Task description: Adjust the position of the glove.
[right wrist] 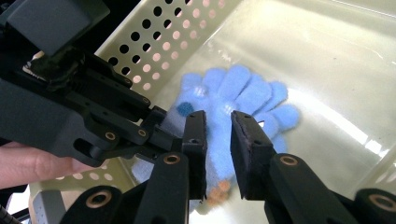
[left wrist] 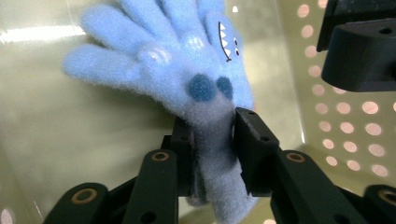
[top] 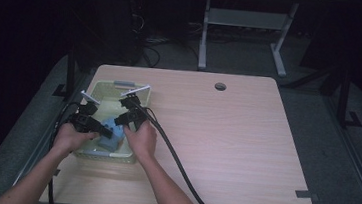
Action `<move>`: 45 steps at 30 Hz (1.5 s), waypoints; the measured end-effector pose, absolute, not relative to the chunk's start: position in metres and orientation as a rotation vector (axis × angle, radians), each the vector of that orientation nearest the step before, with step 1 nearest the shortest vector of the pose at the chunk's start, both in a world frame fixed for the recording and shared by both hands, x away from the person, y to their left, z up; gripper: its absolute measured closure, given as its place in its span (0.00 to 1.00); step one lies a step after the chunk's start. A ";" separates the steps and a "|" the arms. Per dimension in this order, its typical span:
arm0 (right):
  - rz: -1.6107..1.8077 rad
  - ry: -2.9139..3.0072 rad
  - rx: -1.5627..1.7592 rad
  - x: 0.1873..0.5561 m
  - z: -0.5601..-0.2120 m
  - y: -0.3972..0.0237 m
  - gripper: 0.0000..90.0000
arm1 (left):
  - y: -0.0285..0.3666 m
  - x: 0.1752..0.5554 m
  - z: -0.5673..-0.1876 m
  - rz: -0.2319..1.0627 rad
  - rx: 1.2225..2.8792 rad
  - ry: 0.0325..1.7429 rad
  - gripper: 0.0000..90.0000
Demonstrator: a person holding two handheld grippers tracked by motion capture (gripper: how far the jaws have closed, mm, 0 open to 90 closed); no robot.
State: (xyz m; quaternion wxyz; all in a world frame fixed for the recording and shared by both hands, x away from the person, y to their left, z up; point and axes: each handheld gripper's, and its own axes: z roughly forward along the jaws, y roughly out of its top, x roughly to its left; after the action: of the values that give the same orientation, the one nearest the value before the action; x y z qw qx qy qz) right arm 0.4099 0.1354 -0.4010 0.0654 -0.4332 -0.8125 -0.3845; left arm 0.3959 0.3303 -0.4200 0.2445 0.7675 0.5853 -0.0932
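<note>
The left gripper (left wrist: 212,140) pinches the blue glove's (left wrist: 187,70) cuff inside the basket (top: 100,90). The right gripper's (right wrist: 218,135) jaws stand slightly apart over the glove, not pressing it.

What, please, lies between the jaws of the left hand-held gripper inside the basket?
In the left gripper view, the cuff of the fuzzy blue glove sits pinched between the left hand-held gripper jaws, its fingers fanning out above the pale perforated basket.

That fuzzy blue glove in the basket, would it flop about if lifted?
Probably floppy: the blue glove looks like soft fleece, bunched at its cuff between the left tongs. Likely light, being thin fabric. Its fuzzy pile probably resists slipping. Rolling seems unlikely in the basket.
</note>
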 end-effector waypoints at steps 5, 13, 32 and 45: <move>-1.180 -2.442 -1.301 0.409 -0.397 0.134 0.83 | 0.332 0.396 -0.419 -0.268 2.067 1.619 0.62; -1.199 -2.420 -1.299 0.410 -0.394 0.128 0.82 | 0.340 0.396 -0.410 -0.247 1.995 1.638 0.58; -1.246 -2.396 -1.304 0.412 -0.387 0.111 0.80 | 0.351 0.404 -0.411 -0.210 1.980 1.699 0.62; -1.293 -2.365 -1.324 0.410 -0.382 0.095 0.80 | 0.341 0.402 -0.401 -0.141 1.976 1.662 0.82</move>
State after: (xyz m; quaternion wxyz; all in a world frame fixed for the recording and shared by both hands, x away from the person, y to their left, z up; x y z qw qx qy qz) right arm 0.4105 0.0950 -0.3817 0.0692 -0.4397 -0.7857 -0.4296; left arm 0.4024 0.3411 -0.4013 0.2743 0.7349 0.6180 -0.0526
